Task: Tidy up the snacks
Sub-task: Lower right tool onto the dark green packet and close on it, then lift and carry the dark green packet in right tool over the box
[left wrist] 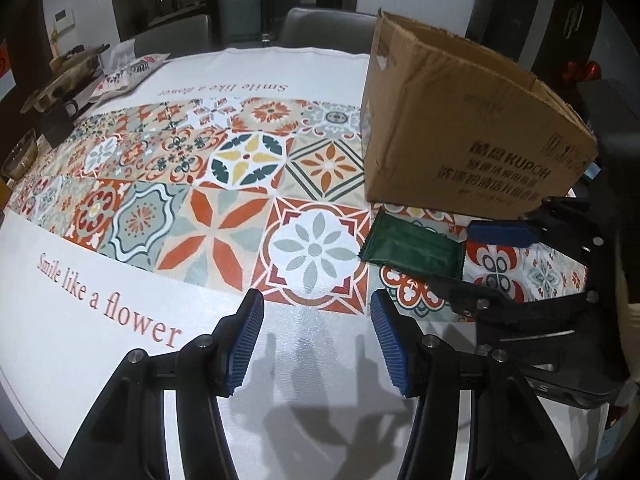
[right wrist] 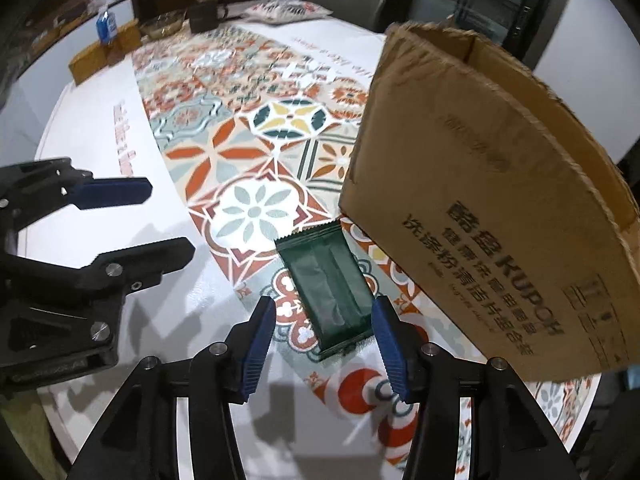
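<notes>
A dark green snack packet lies flat on the patterned tablecloth, right beside an open cardboard box. My right gripper is open, its blue pads on either side of the packet's near end, just above it. In the left wrist view the same packet lies at the foot of the box, with the right gripper coming in from the right over it. My left gripper is open and empty, low over the white part of the cloth, left of the packet. It also shows in the right wrist view.
More snack packets lie at the far left of the table, near a wooden tray and a glass bowl. A blue bottle and brown boxes stand at the far edge. Grey chairs stand behind the table.
</notes>
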Tool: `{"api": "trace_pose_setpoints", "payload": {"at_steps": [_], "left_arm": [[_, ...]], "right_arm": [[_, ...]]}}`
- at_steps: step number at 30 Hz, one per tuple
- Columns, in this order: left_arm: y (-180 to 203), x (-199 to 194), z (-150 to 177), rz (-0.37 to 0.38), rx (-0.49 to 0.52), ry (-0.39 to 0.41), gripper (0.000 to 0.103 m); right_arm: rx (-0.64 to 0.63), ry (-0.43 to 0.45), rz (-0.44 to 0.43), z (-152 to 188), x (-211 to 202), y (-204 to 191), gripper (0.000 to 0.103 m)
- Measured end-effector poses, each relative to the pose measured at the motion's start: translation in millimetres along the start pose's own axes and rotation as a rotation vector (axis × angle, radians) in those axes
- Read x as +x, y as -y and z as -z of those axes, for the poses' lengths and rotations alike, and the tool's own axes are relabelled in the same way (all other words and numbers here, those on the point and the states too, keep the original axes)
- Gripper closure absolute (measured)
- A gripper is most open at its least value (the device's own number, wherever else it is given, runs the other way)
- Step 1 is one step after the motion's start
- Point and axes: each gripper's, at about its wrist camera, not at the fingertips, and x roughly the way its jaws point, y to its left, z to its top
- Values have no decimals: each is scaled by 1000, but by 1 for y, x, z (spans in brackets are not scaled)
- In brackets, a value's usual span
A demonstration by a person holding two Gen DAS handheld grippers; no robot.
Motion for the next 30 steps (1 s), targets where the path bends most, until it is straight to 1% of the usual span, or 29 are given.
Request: {"api": "trace_pose_setpoints", "payload": {"at_steps": [5, 7, 10, 13, 17, 18, 20, 22, 23, 27, 29, 30], "left_arm": [[0, 8, -1, -18, -8, -9, 48], [-1, 12, -2, -26, -9, -13, 48], [-2, 17, -2, -34, -18, -22, 48], [-2, 20, -2, -39, -17, -29, 48], [-1, 24, -2, -39, -18, -35, 48], [-1, 24, -2, -38, -18, -36, 48], [-1, 25, -2, -38, -19, -39, 48], [-1, 26, -2, -36, -20, -40, 48], [-1, 26, -2, -36, -20, -41, 48], [-1, 27, -3, -35, -19, -40, 48], [-1, 27, -3, -36, -19, -40, 48], [-1, 27, -3, -37, -19, -38, 48]], "right_arm": [[-39, -31, 2, -5, 21, 1, 52], [-54, -29, 9, -5, 27, 2, 52], [-62, -44, -17, -7, 37, 3, 52], [-76, -43, -28, -8, 42, 2, 52], [-92, -39, -21, -11, 48, 4, 52], [-89, -38, -22, -11, 49, 5, 49], [-75, -31, -32, -13, 50, 8, 48], [-60, -26, -34, -14, 52, 11, 41], [-49, -25, -37, -14, 53, 13, 41], [25, -37, -81, -14, 56, 22, 42], [65, -38, -100, -13, 56, 26, 48], [72, -35, -88, -12, 55, 26, 51]]}}
